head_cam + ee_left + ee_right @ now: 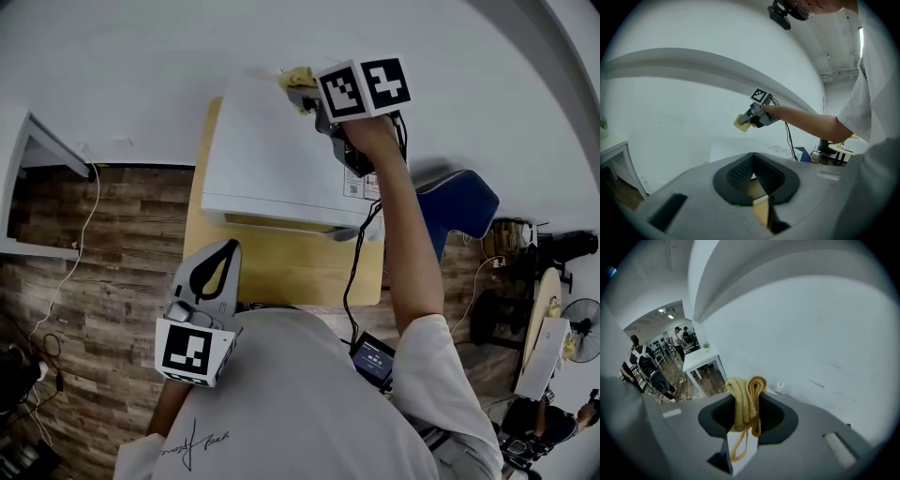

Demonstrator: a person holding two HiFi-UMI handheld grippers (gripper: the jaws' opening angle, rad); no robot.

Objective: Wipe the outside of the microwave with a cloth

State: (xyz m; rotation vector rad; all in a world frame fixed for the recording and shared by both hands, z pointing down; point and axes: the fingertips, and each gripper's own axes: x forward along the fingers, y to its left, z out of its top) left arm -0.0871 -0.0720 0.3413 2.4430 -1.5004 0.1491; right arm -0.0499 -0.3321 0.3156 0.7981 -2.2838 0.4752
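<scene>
The white microwave (272, 159) stands on a small wooden table (281, 262) against the wall. My right gripper (302, 94) reaches over the microwave's top to its far back edge, shut on a folded yellow cloth (296, 78). In the right gripper view the cloth (745, 401) bulges up from between the jaws, with the white wall right behind it. My left gripper (225, 251) hangs low at the table's near left side, jaws shut with nothing in them. From the left gripper view the right gripper (754, 117) and the cloth (740, 123) show above the microwave's top (740, 145).
A blue chair (459, 202) stands right of the table. A white desk (37, 150) is at the far left, with a cable (75, 253) trailing over the wooden floor. A black cable (354, 262) hangs from my right gripper. A fan (581, 330) and clutter are at the far right.
</scene>
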